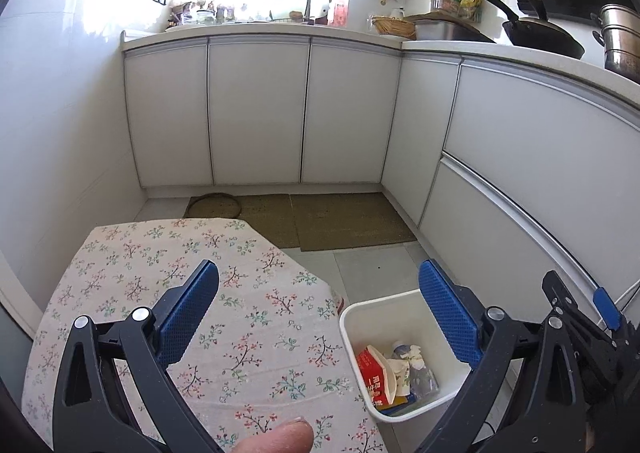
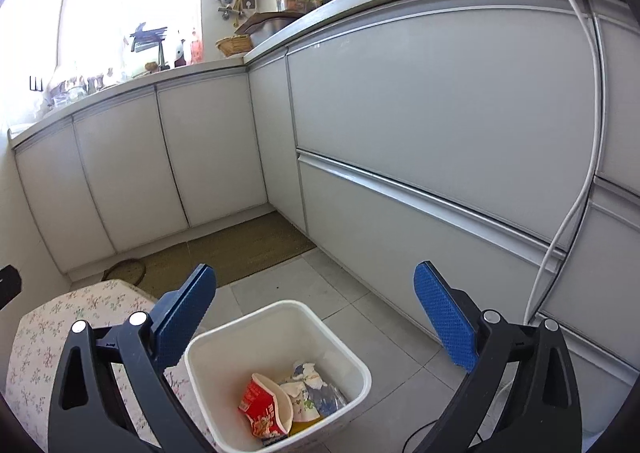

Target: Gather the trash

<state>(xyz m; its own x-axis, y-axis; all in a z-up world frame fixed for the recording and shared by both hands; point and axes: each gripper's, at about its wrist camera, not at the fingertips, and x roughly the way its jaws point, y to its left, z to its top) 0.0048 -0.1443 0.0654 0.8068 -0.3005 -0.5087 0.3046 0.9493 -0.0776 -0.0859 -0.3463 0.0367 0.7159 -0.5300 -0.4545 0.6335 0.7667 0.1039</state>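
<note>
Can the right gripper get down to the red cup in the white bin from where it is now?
Probably yes. The right gripper hangs above the white bin with its jaws open and empty. The bin has no lid, and the red cup lies on top of the other trash, near the table-side wall, which may crowd one jaw.

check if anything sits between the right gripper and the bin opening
Nothing visible does. The right gripper is open and empty above the bin, whose top is uncovered, with the trash already at its bottom.
</note>
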